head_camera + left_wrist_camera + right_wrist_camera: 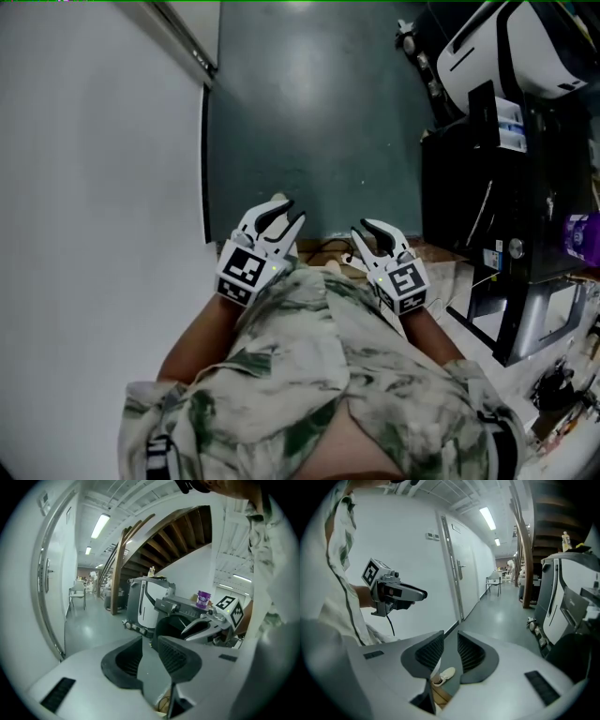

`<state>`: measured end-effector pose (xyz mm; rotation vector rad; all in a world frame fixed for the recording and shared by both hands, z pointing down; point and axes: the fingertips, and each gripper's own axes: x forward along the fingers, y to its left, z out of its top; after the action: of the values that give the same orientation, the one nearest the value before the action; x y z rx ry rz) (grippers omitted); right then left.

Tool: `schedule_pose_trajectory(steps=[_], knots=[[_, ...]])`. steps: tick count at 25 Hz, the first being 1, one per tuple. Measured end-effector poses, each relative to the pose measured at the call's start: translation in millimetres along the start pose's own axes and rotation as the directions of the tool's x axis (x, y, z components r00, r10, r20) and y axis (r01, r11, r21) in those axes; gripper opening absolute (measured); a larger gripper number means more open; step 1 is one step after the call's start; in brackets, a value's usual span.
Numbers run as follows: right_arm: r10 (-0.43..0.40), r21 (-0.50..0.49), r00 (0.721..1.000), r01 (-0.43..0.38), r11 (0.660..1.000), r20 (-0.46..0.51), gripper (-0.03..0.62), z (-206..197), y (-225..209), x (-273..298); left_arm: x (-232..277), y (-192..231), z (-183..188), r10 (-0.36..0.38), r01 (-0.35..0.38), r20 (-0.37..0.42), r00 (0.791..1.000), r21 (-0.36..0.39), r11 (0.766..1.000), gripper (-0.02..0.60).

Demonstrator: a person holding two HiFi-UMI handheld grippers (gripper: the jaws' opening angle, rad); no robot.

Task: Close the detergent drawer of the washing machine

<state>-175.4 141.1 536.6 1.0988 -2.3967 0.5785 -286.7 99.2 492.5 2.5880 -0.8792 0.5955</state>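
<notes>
A white wall point(94, 187) fills the head view's left, with grey floor point(309, 122) ahead. The dark washer point(469, 178) stands at right, well apart from the left tool point(292, 210) and right tool point(360, 227). Both are released and empty. Only the left tool's view shows the washer's front and the purple jar point(203, 599) on top; its drawer cannot be made out. A shoe point(446, 673) shows only in the right tool's view.

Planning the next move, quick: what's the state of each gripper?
Left gripper: jaws open, holding nothing.
Right gripper: jaws open, holding nothing.
</notes>
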Motion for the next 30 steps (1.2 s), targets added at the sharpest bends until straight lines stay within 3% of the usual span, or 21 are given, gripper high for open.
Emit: schedule_pose_trajectory(steps=[7,11,16,19,22,30], knots=[[-0.149,0.06,0.989,0.147,0.987,0.017,0.109,149.1,-20.7,75.2,-1.6,129.4,101.4,-0.141,0.145,-0.043,0.989,0.121,0.982,0.115],[-0.23,0.092,0.973,0.226,0.97,0.034,0.108,211.2,-39.7,79.2,6.5,169.3,157.1,-0.207,0.219,-0.084,0.975,0.168,0.961,0.115],[-0.343,0.16,0.939,0.335,0.928,0.021,0.121,231.7,-89.0,74.0,41.8,180.1,207.9,-0.278,0.285,-0.063,0.958,0.168,0.944,0.115],[-0.402,0.222,0.915,0.385,0.896,0.037,0.121,237.1,-128.0,80.8,79.3,184.0,231.0,-0.335,0.335,-0.034,0.942,0.197,0.922,0.115],[-0.448,0.25,0.893,0.423,0.871,0.05,0.121,243.0,-170.7,80.6,123.6,182.8,252.2,-0.372,0.38,-0.078,0.925,0.221,0.898,0.115],[-0.6,0.359,0.799,0.548,0.756,0.044,0.121,255.8,-311.2,46.8,246.9,156.2,346.9,-0.479,0.502,-0.152,0.865,0.3,0.811,0.115]])
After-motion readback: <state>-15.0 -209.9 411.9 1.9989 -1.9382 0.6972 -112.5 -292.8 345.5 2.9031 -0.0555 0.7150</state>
